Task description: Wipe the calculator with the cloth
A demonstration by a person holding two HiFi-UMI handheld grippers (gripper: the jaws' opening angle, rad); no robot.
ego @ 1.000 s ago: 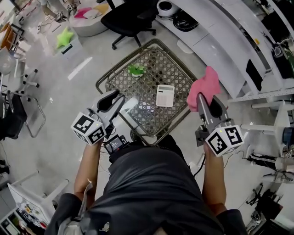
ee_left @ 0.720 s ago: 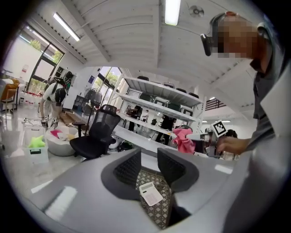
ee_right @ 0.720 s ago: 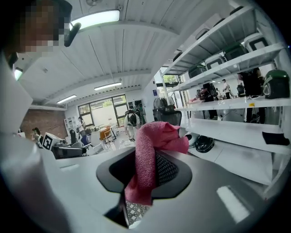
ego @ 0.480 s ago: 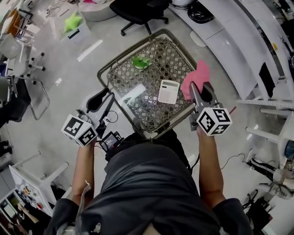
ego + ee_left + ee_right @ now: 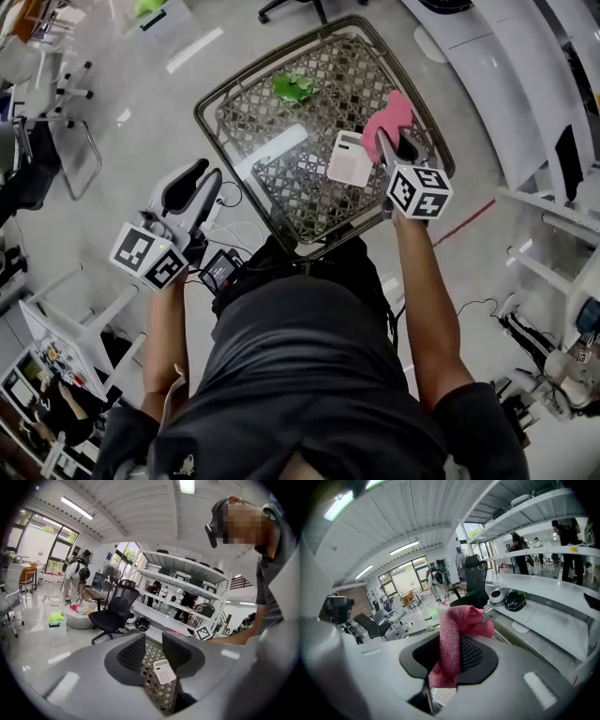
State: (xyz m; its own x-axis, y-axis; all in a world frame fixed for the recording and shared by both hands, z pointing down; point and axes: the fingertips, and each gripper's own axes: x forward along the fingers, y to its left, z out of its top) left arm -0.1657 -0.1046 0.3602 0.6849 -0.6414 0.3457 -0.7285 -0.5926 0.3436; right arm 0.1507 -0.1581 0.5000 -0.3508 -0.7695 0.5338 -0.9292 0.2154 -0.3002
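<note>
Clamps cloth [image 5: 392, 114] in right hand-held gripper [image 5: 394, 148] beside calculator [image 5: 351, 159]; holds left hand-held gripper [image 5: 202, 178] open; wiping seemingly unstarted.

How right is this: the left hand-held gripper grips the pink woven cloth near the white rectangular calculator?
Wrong side: the right hand-held gripper grips the pink woven cloth near the white rectangular calculator, per the right gripper view.

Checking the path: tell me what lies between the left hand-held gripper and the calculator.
Nothing: the head view shows only bare lattice tabletop between left hand-held gripper and calculator.
</note>
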